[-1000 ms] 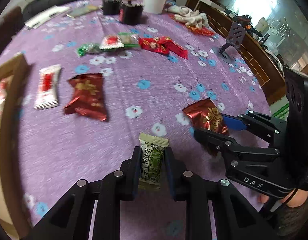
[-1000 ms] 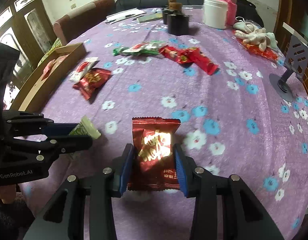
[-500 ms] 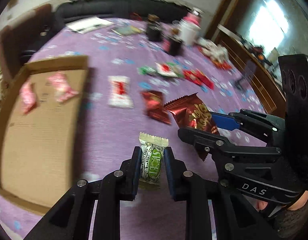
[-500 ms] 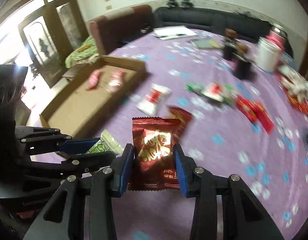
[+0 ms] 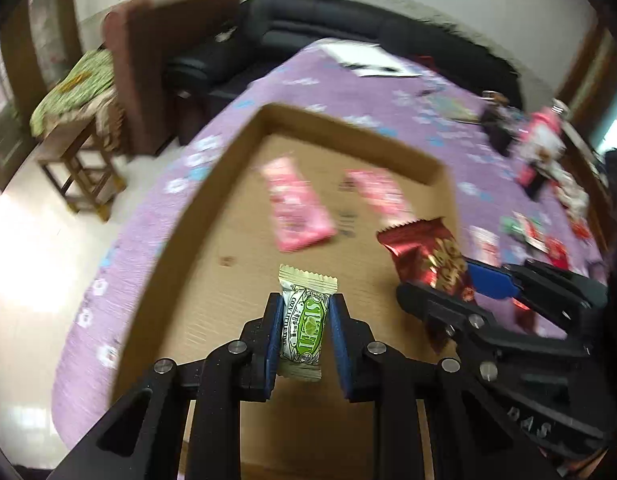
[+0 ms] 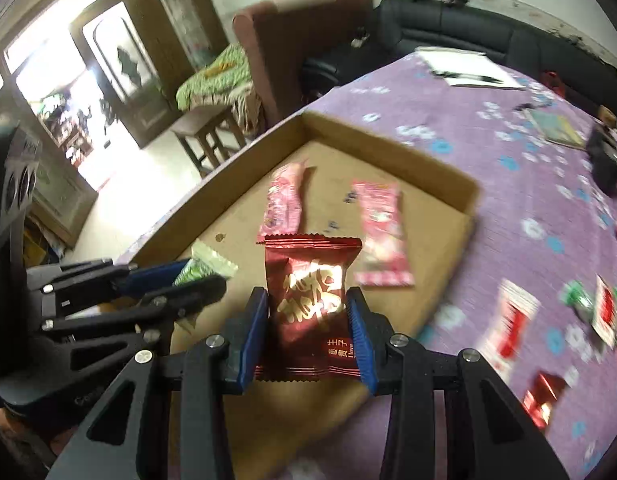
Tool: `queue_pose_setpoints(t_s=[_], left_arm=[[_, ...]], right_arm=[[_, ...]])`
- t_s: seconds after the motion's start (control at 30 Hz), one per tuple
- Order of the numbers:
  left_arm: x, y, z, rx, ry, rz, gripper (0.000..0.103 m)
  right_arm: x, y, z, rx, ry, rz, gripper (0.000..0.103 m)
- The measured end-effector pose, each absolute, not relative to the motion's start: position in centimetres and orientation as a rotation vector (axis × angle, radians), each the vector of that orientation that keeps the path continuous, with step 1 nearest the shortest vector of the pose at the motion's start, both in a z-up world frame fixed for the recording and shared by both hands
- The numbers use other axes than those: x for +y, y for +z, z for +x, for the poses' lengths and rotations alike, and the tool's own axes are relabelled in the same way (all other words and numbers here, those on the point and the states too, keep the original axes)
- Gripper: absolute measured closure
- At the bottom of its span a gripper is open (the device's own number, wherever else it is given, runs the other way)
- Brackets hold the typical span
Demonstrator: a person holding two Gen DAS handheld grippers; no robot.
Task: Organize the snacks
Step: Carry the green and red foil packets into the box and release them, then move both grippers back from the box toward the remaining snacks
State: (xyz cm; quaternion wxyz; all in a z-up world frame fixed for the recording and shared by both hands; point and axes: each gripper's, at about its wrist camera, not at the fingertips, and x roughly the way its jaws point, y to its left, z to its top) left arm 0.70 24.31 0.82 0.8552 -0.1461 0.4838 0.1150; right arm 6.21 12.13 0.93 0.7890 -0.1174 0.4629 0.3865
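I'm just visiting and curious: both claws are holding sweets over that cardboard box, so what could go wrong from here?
Two possible risks. The right gripper holds the red packet close to the left gripper with its green candy, so the tools might bump. The cardboard box has low walls, and the red packet hangs near its right-hand edge, so a drop there might land on the purple tablecloth instead.

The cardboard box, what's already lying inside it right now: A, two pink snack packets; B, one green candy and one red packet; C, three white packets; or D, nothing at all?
A: two pink snack packets lie on the floor of the cardboard box, while the green candy sits clamped in the left gripper and the red packet in the right gripper, both held above the box.
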Motion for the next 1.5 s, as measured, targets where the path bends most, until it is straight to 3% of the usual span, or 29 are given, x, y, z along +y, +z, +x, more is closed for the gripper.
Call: queue_pose_setpoints(t_s=[0.27,0.37,0.4,0.77,1.03,1.2,1.37,1.5], left_arm=[[26.4,-0.4,2.0,1.02,0.339,-0.262,0.077],[26.6,-0.4,2.2,1.017,0.334,-0.282,0.057],[26.6,-0.3,2.2,1.012,0.338,-0.282,0.055],[23.6,0.9,1.2,0.995,0.336,-0.258,0.055],[17.1,2.4,0.9,0.981,0.262,-0.178,0.055],[12.7,3.1,1.3,0.963,0.218,-0.124,0.035],[9.8,3.7,2.6,0.957,0.171,-0.127,0.031],[7.3,3.5,4.1,0.981,0.124,-0.113,0.031]], right_arm=[[14.9,-1.0,8.0,1.028,0.793,-0.298,0.063],[14.3,-0.8,8.2,1.014,0.779,-0.286,0.063],[14.0,-0.7,8.2,1.019,0.784,-0.274,0.063],[10.0,0.8,6.8,1.001,0.796,-0.229,0.062],[3.0,2.2,5.6,0.968,0.751,-0.182,0.053],[-2.8,2.6,5.2,0.943,0.679,-0.17,0.043],[-8.6,1.8,4.9,0.934,0.561,-0.184,0.032],[-13.1,0.4,5.4,0.963,0.48,-0.143,0.032]])
